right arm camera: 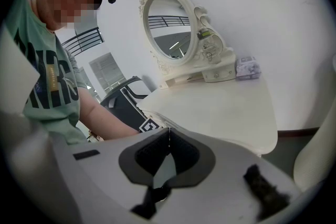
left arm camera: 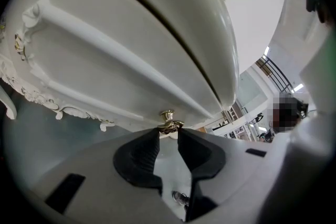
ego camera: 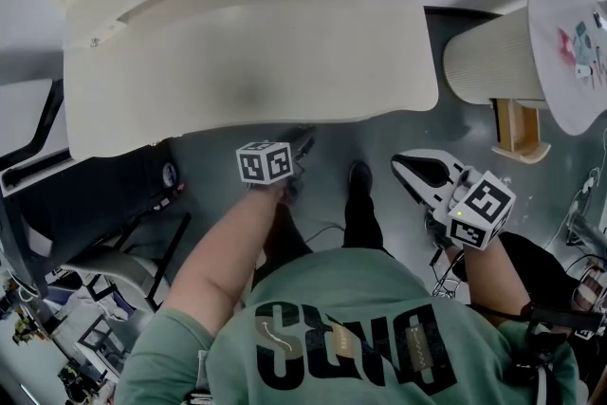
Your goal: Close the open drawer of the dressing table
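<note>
Left gripper (left arm camera: 168, 134) is clamped on the drawer's brass knob (left arm camera: 168, 122), pinched right at the jaw tips. Drawer front (left arm camera: 105, 71) sits tucked under the tabletop (ego camera: 247, 43) overhang. In the head view nothing of it pokes past that edge, so we read the drawer as at or near fully in: tail end of the push. Next we need a straight shove until it seats, then release the knob. Right gripper (right arm camera: 168, 136) is clenched on nothing, parked off to the side.
</note>
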`<state>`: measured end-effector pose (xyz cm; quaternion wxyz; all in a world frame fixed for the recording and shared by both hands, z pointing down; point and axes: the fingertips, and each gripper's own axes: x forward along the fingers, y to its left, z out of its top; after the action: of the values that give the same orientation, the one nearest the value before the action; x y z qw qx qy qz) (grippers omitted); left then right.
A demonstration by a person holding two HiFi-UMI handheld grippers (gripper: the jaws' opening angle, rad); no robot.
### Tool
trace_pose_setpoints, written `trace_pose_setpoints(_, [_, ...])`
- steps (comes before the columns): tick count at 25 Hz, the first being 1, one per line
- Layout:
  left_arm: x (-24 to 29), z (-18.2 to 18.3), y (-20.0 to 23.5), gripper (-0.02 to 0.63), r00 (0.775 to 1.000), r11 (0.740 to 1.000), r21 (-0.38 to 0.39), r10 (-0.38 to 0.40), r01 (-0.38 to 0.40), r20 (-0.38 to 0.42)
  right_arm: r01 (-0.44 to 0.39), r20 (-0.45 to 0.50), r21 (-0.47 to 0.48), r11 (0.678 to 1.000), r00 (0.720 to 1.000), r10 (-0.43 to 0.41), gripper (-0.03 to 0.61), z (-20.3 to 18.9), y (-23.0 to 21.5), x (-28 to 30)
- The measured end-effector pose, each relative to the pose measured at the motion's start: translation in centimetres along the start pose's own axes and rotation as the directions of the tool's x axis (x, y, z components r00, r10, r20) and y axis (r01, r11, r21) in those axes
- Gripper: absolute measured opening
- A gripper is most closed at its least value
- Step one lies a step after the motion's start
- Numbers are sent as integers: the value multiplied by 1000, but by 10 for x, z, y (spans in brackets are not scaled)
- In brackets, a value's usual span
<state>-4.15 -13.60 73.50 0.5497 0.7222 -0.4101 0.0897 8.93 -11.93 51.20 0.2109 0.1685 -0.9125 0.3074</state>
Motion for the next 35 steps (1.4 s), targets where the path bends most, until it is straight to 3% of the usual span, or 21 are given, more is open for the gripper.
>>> trace_pose_setpoints(22, [6, 13, 4, 115, 1000, 1000, -21, 4, -4, 15, 9, 11, 9, 1000, 1000, -9, 12, 0, -12, -2])
trace_pose_setpoints(35, [8, 14, 7, 126, 996, 999, 43, 25, -22, -85, 16, 16, 13, 1000, 1000, -16, 12, -3, -11, -9])
